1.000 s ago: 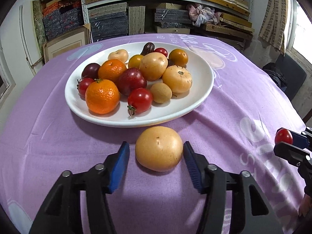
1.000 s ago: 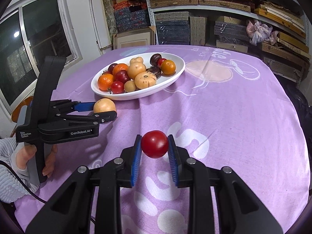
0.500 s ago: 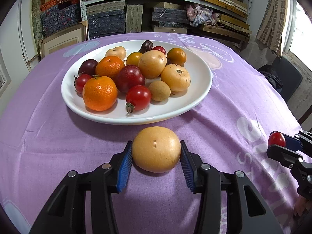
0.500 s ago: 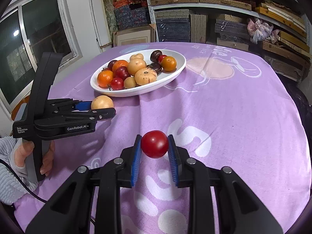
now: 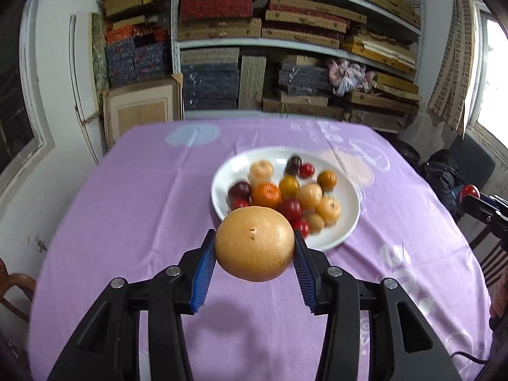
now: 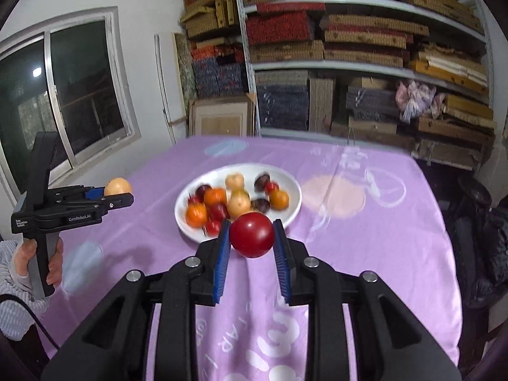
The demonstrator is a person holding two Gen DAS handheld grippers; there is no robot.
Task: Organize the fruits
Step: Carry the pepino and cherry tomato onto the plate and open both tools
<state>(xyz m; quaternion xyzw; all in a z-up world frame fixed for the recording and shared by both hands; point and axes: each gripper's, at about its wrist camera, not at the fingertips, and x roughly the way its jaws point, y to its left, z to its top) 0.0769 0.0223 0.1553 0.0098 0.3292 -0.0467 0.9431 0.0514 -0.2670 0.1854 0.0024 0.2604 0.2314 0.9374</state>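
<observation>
My left gripper (image 5: 254, 250) is shut on a round tan pear (image 5: 254, 243) and holds it in the air above the purple cloth, in front of the white plate (image 5: 347, 225). The plate holds several fruits: oranges, tomatoes, plums, tan fruits. My right gripper (image 6: 251, 238) is shut on a red tomato (image 6: 251, 235), also raised, with the same plate (image 6: 293, 204) beyond it. The left gripper with the pear (image 6: 117, 186) shows at the left of the right wrist view. The right gripper with the tomato (image 5: 470, 191) shows at the right edge of the left wrist view.
A round table under a purple patterned cloth (image 5: 133, 209) carries the plate. Shelves stacked with boxes (image 5: 285, 31) stand behind it. A window (image 6: 63, 95) is at the left. A dark chair with a bag (image 5: 454, 171) stands at the right.
My left gripper closed on the pear and lifted it off the cloth. Both grippers rose and pulled back from the plate, which now looks smaller and farther.
</observation>
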